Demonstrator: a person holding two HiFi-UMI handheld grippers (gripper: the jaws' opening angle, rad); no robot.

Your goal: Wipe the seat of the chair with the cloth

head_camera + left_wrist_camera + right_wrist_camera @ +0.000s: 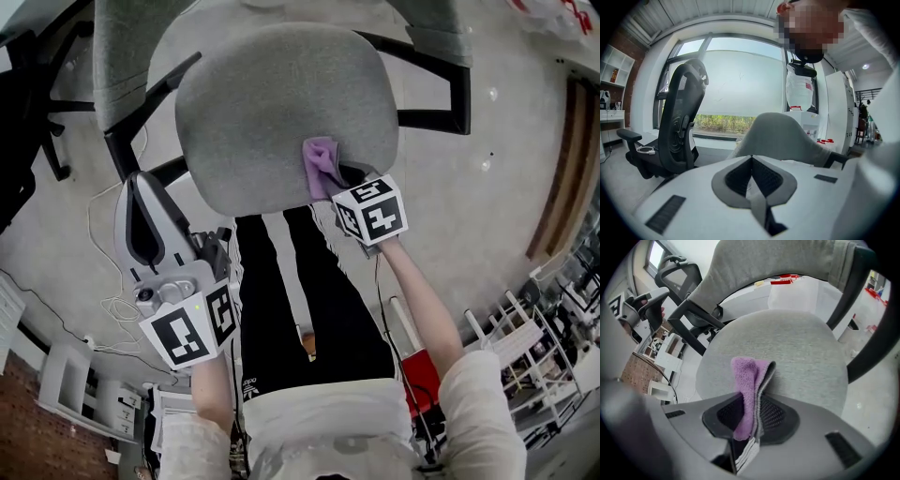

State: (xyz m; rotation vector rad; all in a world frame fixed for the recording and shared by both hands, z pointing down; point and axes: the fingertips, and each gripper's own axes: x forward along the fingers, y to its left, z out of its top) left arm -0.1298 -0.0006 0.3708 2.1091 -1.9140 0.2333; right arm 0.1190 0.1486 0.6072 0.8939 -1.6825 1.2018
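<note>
The grey fabric seat (272, 112) of the chair fills the upper middle of the head view and spreads ahead in the right gripper view as the seat (787, 352). A purple cloth (322, 165) lies folded on the seat's near edge. My right gripper (345, 178) is shut on the cloth (746, 394), which stands up between the jaws and rests against the seat. My left gripper (141, 202) hangs low at the left, off the chair, shut with nothing in it. Its own view shows its jaws closed together and, beyond them, the chair's grey backrest (780, 136).
The chair's black armrests (436, 84) flank the seat. A black office chair (677, 126) stands by the window. Cables (103, 272) trail on the floor at the left. White shelving (66, 384) stands at lower left, a rack (525, 337) at lower right.
</note>
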